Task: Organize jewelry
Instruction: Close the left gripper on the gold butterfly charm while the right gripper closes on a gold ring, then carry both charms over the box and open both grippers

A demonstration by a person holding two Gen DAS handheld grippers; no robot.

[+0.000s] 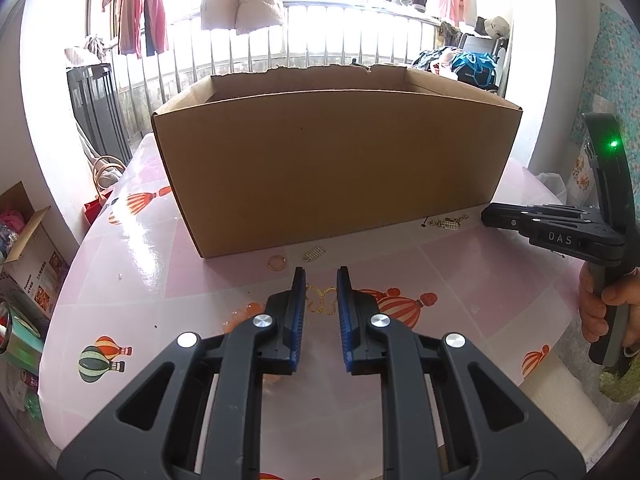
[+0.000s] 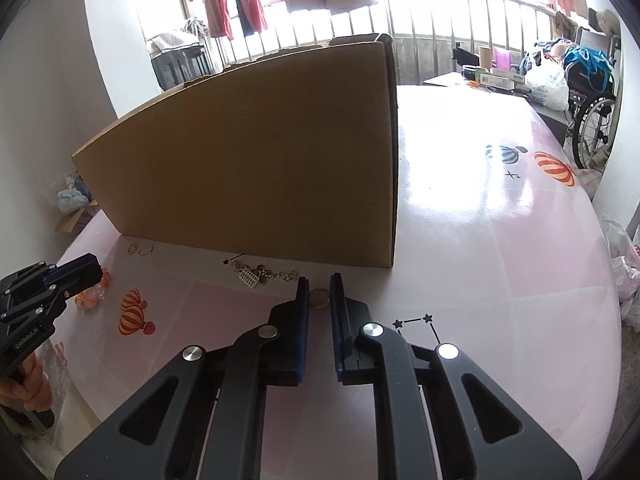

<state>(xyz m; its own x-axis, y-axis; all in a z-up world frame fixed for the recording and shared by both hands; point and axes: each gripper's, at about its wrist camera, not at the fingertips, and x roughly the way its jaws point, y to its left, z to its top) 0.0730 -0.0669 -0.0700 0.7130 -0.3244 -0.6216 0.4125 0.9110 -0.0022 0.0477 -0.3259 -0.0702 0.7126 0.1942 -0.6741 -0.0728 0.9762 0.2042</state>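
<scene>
My left gripper [image 1: 321, 280] is shut on a gold butterfly-shaped chain piece [image 1: 321, 300] just above the pink tablecloth. In the right wrist view, my right gripper [image 2: 320, 282] has a gold ring [image 2: 320, 299] between its blue pads, which touch the ring on both sides. A large open cardboard box [image 1: 336, 168] stands right behind both grippers. At its foot lie a charm bracelet [image 2: 264, 274], a thin gold hoop [image 1: 277, 262] and a small abacus-like charm [image 1: 313, 255]. Orange beads [image 2: 94, 294] lie beside the left gripper.
The round table [image 2: 500, 240] has a pink cloth with balloon prints. A paper towel roll [image 1: 560, 392] stands at its near right edge. Cartons [image 1: 32, 248] sit on the floor to the left, and a wheelchair [image 2: 592, 120] stands far right. Clothes hang by the window.
</scene>
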